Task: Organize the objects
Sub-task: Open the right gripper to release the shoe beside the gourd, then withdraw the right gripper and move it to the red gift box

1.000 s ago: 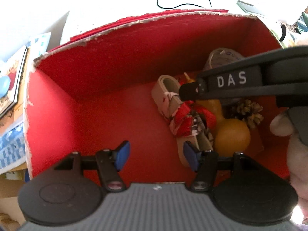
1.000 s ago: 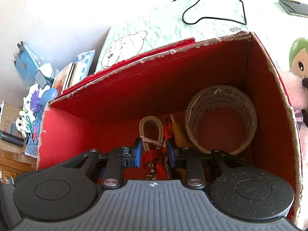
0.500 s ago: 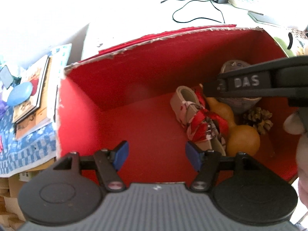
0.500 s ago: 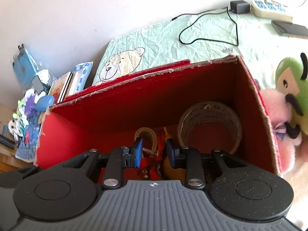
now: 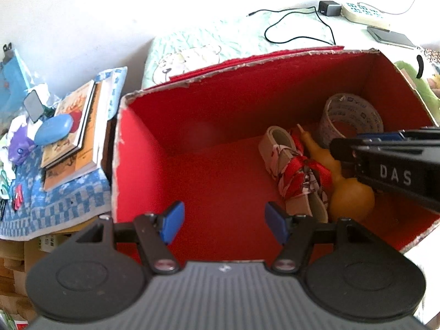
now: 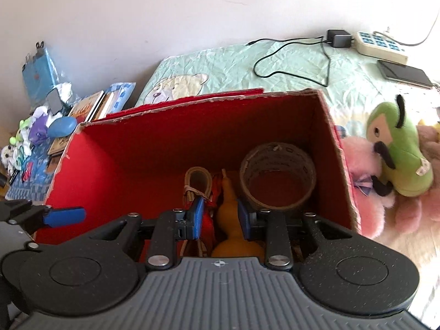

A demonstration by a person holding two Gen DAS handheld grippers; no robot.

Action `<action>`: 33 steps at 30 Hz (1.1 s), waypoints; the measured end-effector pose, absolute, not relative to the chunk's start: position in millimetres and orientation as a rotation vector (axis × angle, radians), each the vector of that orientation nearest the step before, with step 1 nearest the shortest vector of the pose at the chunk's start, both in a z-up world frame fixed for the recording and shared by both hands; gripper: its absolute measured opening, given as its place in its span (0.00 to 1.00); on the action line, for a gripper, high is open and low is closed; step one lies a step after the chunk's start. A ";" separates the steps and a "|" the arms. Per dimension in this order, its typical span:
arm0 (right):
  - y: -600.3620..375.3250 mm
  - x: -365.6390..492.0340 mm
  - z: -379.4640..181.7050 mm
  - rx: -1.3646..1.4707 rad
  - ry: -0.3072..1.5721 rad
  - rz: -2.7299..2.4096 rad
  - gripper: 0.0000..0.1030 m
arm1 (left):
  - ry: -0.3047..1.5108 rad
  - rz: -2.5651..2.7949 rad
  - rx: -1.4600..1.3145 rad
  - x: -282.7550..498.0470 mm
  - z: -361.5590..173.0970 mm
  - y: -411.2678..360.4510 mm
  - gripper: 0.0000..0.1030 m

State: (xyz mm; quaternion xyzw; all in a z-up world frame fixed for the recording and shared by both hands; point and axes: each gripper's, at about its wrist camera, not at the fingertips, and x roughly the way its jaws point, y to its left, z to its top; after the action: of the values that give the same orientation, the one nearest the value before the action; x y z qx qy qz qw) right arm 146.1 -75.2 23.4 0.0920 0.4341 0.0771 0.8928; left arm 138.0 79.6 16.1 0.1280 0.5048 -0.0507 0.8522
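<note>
Compared with a second ago, both cameras are seen to have drawn back and upward from the red box (image 5: pixel 192 181), so that more of its rim and of the bed around it is now shown, while the contents are found where they were. The left gripper (image 5: pixel 224 221) is held over the bare left half of the box floor with its jaws standing apart and nothing between them. The right gripper (image 6: pixel 220 217) is seen above the right half of the box, its jaws set narrowly apart; the yellow gourd (image 6: pixel 229 225) is viewed through the gap, but the pads are not seen pressing on it, and nothing is carried. Four things are counted inside the box, all in its right half: one gourd lying on the floor, one folded red patterned cloth bundle (image 5: pixel 301 176) just beside it on the left, one pale sandal (image 5: pixel 277 148) under and beside the bundle, and one roll of tape (image 6: pixel 276 174) standing on edge in the far right corner. Outside the box, to the right, two plush toys are seen, one green (image 6: pixel 398 151) and one pink (image 6: pixel 363 170). To the left, a stack of books (image 5: pixel 74 134) is seen with one blue case (image 5: pixel 53 129) on top. Farther back on the bed, one power strip (image 6: pixel 381 46), one charger with its cable (image 6: pixel 338 38) and one phone (image 6: pixel 404 73) are laid.
</note>
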 end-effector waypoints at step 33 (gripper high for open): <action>-89.1 61.7 71.0 0.222 0.794 0.366 0.36 | 0.992 0.075 0.153 63.2 67.5 86.0 0.71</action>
State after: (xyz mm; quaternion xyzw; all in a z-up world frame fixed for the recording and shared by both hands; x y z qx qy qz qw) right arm 61.7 -89.1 71.0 0.1070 0.3835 0.1769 0.9001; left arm 63.2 86.0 67.5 0.0732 0.4755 0.0359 0.8759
